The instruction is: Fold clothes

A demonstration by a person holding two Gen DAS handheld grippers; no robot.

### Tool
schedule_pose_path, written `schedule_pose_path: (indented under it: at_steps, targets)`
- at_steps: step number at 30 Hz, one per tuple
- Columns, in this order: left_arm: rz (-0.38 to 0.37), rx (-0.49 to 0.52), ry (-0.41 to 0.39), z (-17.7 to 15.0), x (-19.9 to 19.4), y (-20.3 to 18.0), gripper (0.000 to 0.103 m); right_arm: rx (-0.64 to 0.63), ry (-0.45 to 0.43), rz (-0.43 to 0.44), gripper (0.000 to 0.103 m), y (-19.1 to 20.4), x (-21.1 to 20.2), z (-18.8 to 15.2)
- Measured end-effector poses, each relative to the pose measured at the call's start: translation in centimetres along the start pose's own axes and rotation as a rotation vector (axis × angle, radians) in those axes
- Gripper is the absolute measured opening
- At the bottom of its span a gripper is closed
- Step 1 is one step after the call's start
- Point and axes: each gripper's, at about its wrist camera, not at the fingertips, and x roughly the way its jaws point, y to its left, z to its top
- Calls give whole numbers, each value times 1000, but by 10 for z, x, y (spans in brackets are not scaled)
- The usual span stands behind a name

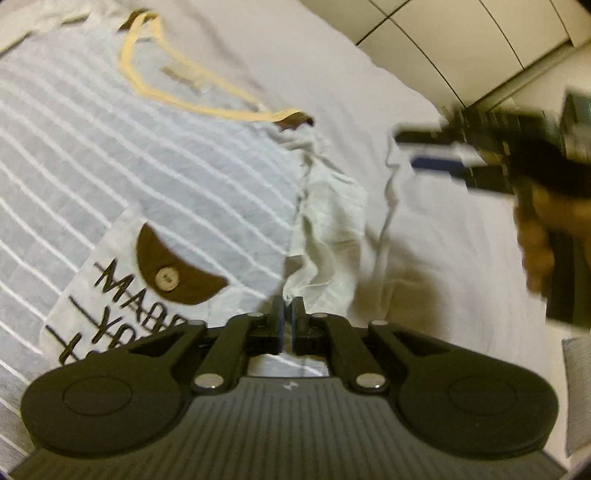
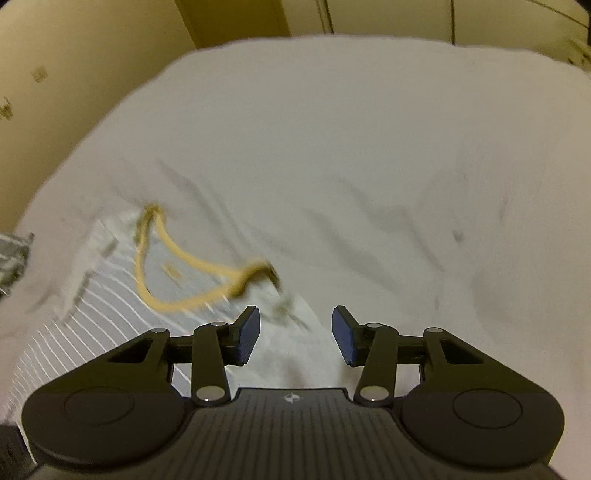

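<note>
A grey white-striped T-shirt with a yellow neckline (image 1: 110,155) lies flat on the white bedsheet (image 2: 332,147). The left gripper (image 1: 287,314) pinches its cream sleeve (image 1: 325,236); the right gripper (image 2: 294,334) hovers spread above the sheet.

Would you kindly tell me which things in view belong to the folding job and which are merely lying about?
Job:
striped shirt
its white sleeve, pinched by the left gripper
right gripper, open above the bed

Just there:
white bedsheet
cupboard doors
</note>
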Motion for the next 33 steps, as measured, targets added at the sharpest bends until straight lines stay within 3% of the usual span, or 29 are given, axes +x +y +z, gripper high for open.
schedule_pose_path:
  at_steps: [5, 10, 15, 19, 21, 22, 23, 30, 33]
  targets:
    - [-28, -49, 30, 3, 0, 9, 1, 4, 67, -14, 47, -8, 16, -34]
    - [-29, -67, 97, -6, 8, 12, 1, -56, 86, -20, 47, 9, 32, -46]
    - [-30, -52, 99, -10, 9, 11, 1, -199, 60, -46, 47, 23, 41, -34]
    - [-50, -39, 90, -6, 7, 10, 1, -188, 57, -60, 47, 23, 51, -20]
    - [-59, -32, 85, -5, 5, 9, 13, -174, 60, -79, 47, 20, 52, -19]
    - [-65, -31, 82, -3, 5, 8, 31, -163, 63, -84, 47, 18, 52, -20]
    - [-73, -31, 76, -2, 6, 7, 37, -152, 66, -87, 47, 16, 52, -22]
    - [-24, -50, 97, 7, 21, 12, 29, -142, 121, -128, 47, 7, 56, -46]
    - [-4, -25, 97, 11, 17, 14, 28, -91, 120, -114, 47, 16, 37, -65]
